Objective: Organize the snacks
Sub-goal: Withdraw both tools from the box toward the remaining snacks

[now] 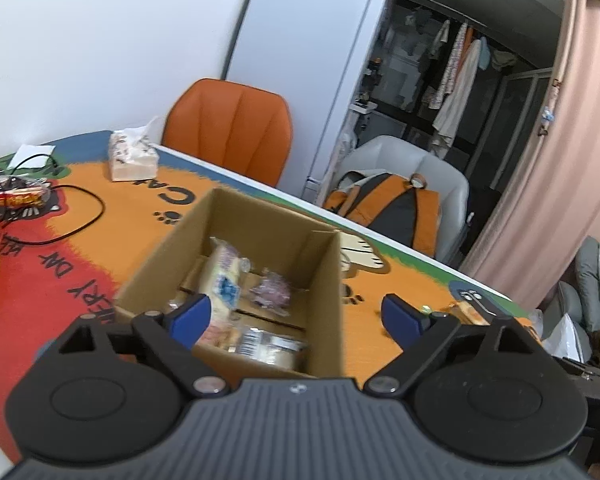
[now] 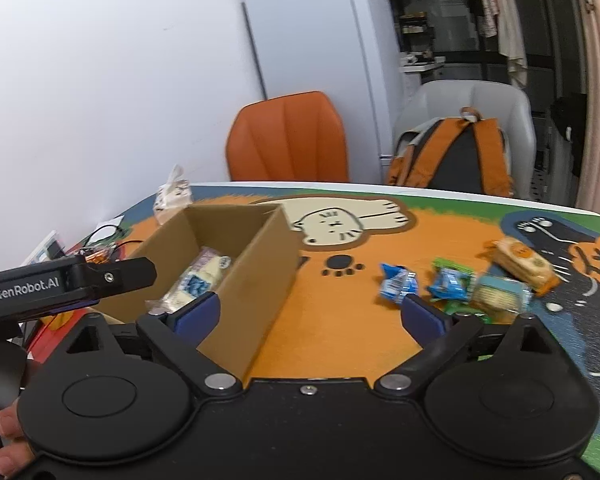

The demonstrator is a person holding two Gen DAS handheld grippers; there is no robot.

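Filling the lower half of both views, the table (image 2: 340,344) carries a cardboard box (image 2: 256,264) at centre, several wrapped snacks (image 1: 224,280) inside. Right of it, past a bare orange strip, loose snack packets (image 2: 452,286) lie near the table's right edge. Both the left gripper (image 1: 296,316) and right gripper (image 2: 310,312) hang spread wide, grasping nothing. A tissue pack (image 1: 132,156) sits upper left.

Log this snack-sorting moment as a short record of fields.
box: open cardboard box on the table mat, several wrapped snacks inside
loose snacks: blue packets, a biscuit pack on the mat, right of the box
left gripper: jaws open, empty, over the box
right gripper: jaws open, empty, between box and loose snacks
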